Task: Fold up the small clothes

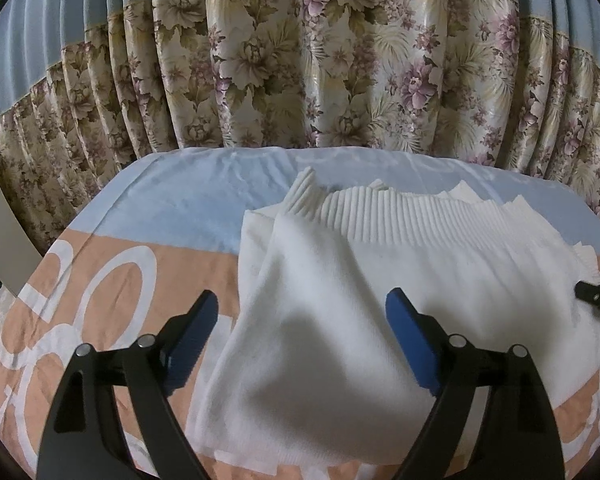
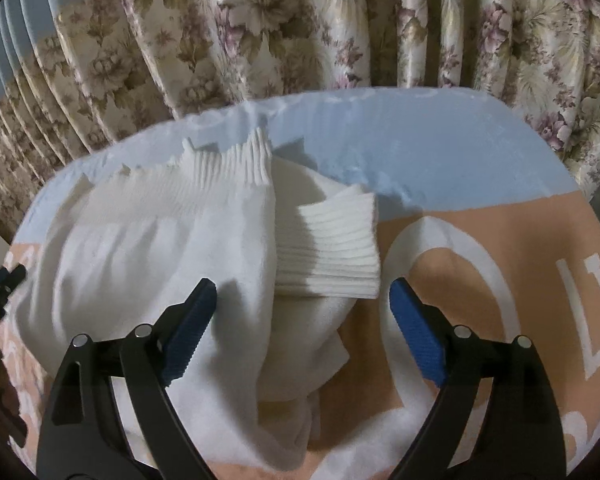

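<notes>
- Left wrist view, left side: the patterned cloth [image 1: 112, 276] covering the counter shows peach ground with white printed loops, and a pale blue band toward the far edge.
- Left tongs [image 1: 302, 306]: spread wide. The left blue pad stands over the peach cloth just beside the garment's edge; the right pad stands over the garment. Neither pad presses on anything.
- White sweater [image 1: 380, 280]: lies on the counter, partly folded, ribbed hem at the far side. It fills the middle and right of this view and passes between the open pads.
- Far right edge of the same view: a black tip of the right tongs [image 1: 598, 296] shows at the sweater's border.
- Behind the counter: a flowered curtain [image 1: 300, 60] with a blue upper band hangs in pleats.
- Right wrist view, left edge: part of the left tongs is visible, black, beside the sweater.
- Right tongs [image 2: 302, 290]: spread wide, pinching nothing. The left pad stands over the sweater body; the right pad over the peach cloth.
- Ribbed cuff [image 2: 332, 248]: a sleeve end lies across the sweater body, between and beyond the pads.
- Containers: none can be made out in either view.
</notes>
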Demonstrator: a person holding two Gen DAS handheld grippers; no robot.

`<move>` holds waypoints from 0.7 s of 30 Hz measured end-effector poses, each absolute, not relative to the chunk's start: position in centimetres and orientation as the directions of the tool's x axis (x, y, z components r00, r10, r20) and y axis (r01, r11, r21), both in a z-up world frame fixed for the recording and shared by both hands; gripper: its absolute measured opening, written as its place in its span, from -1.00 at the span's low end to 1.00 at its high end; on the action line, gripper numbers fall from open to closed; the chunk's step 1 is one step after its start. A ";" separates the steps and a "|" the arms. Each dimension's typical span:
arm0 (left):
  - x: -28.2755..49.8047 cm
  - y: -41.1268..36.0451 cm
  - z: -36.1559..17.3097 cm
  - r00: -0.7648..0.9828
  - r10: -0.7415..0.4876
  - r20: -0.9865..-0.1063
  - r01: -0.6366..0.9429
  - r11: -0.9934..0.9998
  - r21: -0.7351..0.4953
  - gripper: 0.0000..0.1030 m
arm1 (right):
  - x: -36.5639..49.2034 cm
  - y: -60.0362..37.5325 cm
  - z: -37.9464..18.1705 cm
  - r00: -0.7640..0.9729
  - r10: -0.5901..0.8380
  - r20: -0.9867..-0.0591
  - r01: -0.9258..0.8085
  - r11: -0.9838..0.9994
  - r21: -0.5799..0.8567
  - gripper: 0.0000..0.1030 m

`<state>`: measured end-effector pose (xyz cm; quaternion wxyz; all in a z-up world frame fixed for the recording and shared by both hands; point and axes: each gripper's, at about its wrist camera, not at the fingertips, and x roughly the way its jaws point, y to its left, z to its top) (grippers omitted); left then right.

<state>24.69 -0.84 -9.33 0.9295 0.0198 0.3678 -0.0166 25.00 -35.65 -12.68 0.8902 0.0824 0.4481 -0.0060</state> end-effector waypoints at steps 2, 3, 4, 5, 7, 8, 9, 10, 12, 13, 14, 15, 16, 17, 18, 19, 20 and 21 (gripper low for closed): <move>24.9 -0.8 -9.4 0.726 -0.015 -0.687 0.045 0.999 0.026 0.68 | 25.5 -35.8 -13.6 0.581 0.068 -0.811 0.089 0.985 0.146 0.72; 25.1 -0.9 -9.5 0.723 -0.016 -0.690 0.047 0.999 0.027 0.68 | 25.7 -36.0 -14.1 0.574 0.066 -0.816 0.090 0.986 0.142 0.77; 25.2 -0.8 -9.6 0.721 -0.017 -0.693 0.048 0.998 0.026 0.68 | 25.8 -36.3 -14.5 0.570 0.063 -0.819 0.094 0.985 0.142 0.83; 25.2 -0.8 -9.7 0.720 -0.017 -0.693 0.048 0.999 0.026 0.68 | 26.0 -36.6 -14.8 0.572 0.070 -0.817 0.098 0.983 0.152 0.90; 25.3 -0.6 -9.8 0.718 -0.018 -0.695 0.045 0.999 0.021 0.68 | 26.1 -36.9 -15.0 0.576 0.076 -0.814 0.096 0.982 0.160 0.93; 25.4 -0.6 -9.9 0.717 -0.019 -0.697 0.043 0.999 0.016 0.68 | 26.2 -36.7 -15.0 0.574 0.074 -0.815 0.092 0.984 0.154 0.94; 25.4 -0.6 -9.9 0.717 -0.020 -0.697 0.041 0.999 0.014 0.68 | 26.2 -36.7 -15.1 0.572 0.075 -0.817 0.091 0.984 0.154 0.94; 25.5 -0.7 -10.0 0.716 -0.022 -0.698 0.041 0.999 0.010 0.68 | 26.3 -36.6 -15.1 0.571 0.081 -0.817 0.086 0.984 0.157 0.94; 25.5 -0.8 -10.1 0.715 -0.026 -0.698 0.043 0.999 0.006 0.68 | 26.3 -36.5 -14.9 0.575 0.102 -0.812 0.069 0.983 0.172 0.75; 25.5 -0.9 -10.1 0.714 -0.030 -0.700 0.047 0.999 0.004 0.68 | 26.3 -36.3 -14.8 0.577 0.120 -0.808 0.054 0.981 0.184 0.67; 25.5 -1.0 -10.2 0.712 -0.033 -0.701 0.050 0.999 0.004 0.68 | 26.3 -36.0 -14.6 0.578 0.139 -0.804 0.039 0.980 0.197 0.47; 25.4 -1.0 -10.2 0.712 -0.034 -0.701 0.051 0.999 0.004 0.68 | 26.2 -35.8 -14.5 0.579 0.158 -0.800 0.029 0.976 0.214 0.22; 25.4 -1.1 -10.2 0.712 -0.036 -0.702 0.054 0.999 0.003 0.68 | 26.4 -35.6 -14.5 0.575 0.183 -0.797 0.022 0.971 0.239 0.13; 25.4 -1.1 -10.2 0.710 -0.038 -0.703 0.055 0.998 0.002 0.68 | 26.4 -35.5 -14.4 0.573 0.197 -0.795 0.019 0.967 0.253 -0.04; 25.4 -1.1 -10.2 0.710 -0.038 -0.703 0.055 0.999 0.001 0.68 | 26.4 -35.4 -14.3 0.571 0.217 -0.791 0.011 0.962 0.272 -0.25; 25.4 -1.1 -10.2 0.711 -0.039 -0.702 0.056 0.998 0.000 0.68 | 26.4 -35.3 -14.2 0.570 0.235 -0.788 0.005 0.957 0.289 -0.33; 25.4 -1.2 -10.2 0.711 -0.039 -0.702 0.057 0.998 0.002 0.68 | 26.4 -35.1 -14.0 0.572 0.233 -0.786 0.003 0.958 0.286 -0.41; 25.4 -1.1 -10.2 0.712 -0.038 -0.701 0.055 0.998 0.003 0.68 | 26.3 -34.9 -13.9 0.577 0.227 -0.785 -0.002 0.961 0.276 -0.47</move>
